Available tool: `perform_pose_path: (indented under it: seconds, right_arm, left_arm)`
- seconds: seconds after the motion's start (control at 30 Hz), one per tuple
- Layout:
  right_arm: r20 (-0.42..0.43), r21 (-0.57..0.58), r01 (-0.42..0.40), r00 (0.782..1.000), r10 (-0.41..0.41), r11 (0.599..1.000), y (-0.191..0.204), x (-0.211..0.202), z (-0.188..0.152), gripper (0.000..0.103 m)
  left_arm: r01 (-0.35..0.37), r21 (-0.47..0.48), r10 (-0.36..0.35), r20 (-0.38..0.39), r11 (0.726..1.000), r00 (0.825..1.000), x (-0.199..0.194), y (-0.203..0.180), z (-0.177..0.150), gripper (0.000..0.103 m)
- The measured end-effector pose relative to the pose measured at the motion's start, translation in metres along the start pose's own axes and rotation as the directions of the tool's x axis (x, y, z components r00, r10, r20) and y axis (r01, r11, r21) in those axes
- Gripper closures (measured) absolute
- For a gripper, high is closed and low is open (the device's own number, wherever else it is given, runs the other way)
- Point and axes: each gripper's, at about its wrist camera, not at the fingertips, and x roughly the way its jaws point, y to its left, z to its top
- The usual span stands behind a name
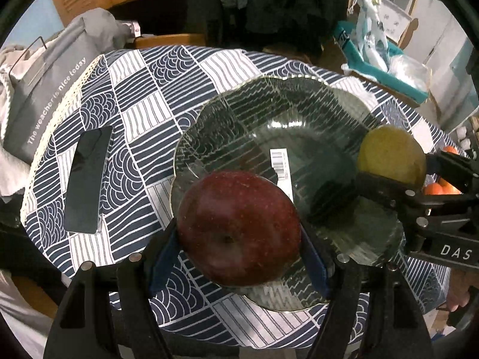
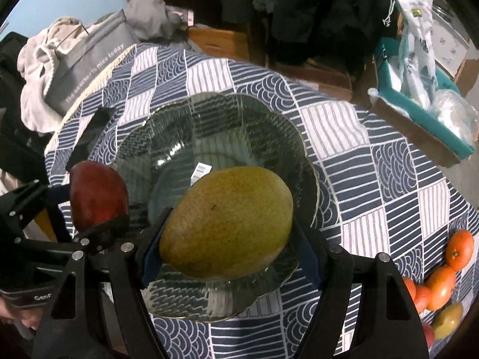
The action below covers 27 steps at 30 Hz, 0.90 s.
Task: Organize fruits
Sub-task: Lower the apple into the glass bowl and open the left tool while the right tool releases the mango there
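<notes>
My left gripper (image 1: 239, 236) is shut on a dark red apple (image 1: 238, 227) and holds it over the near rim of a clear glass bowl (image 1: 239, 113). The apple also shows in the right wrist view (image 2: 97, 199). My right gripper (image 2: 227, 236) is shut on a yellow-green mango (image 2: 227, 223) and holds it above the same bowl (image 2: 239, 119), which has a barcode sticker on its bottom. The mango shows at the right in the left wrist view (image 1: 392, 157). Neither fruit rests in the bowl.
The bowl stands on a blue-and-white patterned tablecloth (image 1: 143, 95). A black phone (image 1: 88, 179) lies left of the bowl. Several oranges (image 2: 449, 269) and a small green-yellow fruit (image 2: 449, 320) lie at the table's right. A grey bag (image 1: 51, 86) stands far left. A teal box (image 2: 419, 110) sits beyond the table.
</notes>
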Motion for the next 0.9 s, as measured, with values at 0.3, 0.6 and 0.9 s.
perform_pose_path:
  seconds: [0.3,0.6,0.9]
  right_arm:
    - [-0.029,0.014,-0.014,0.999,0.014,1.000,-0.005,0.009,-0.003,0.028]
    - [-0.033,0.052,-0.040,0.999,0.042,0.998,-0.011,0.008,-0.001,0.026]
    - [0.013,0.088,-0.068,0.998,0.067,0.994,-0.017,-0.006,0.004,0.027]
  left_arm:
    - [-0.011,0.025,0.013,-0.058,1.000,0.998,0.015,-0.005,-0.003,0.026]
    - [-0.045,0.034,0.047,-0.085,0.998,0.995,0.023,-0.005,-0.005,0.026]
    - [-0.069,0.070,0.072,-0.043,0.995,0.996,0.010,-0.013,-0.003,0.019]
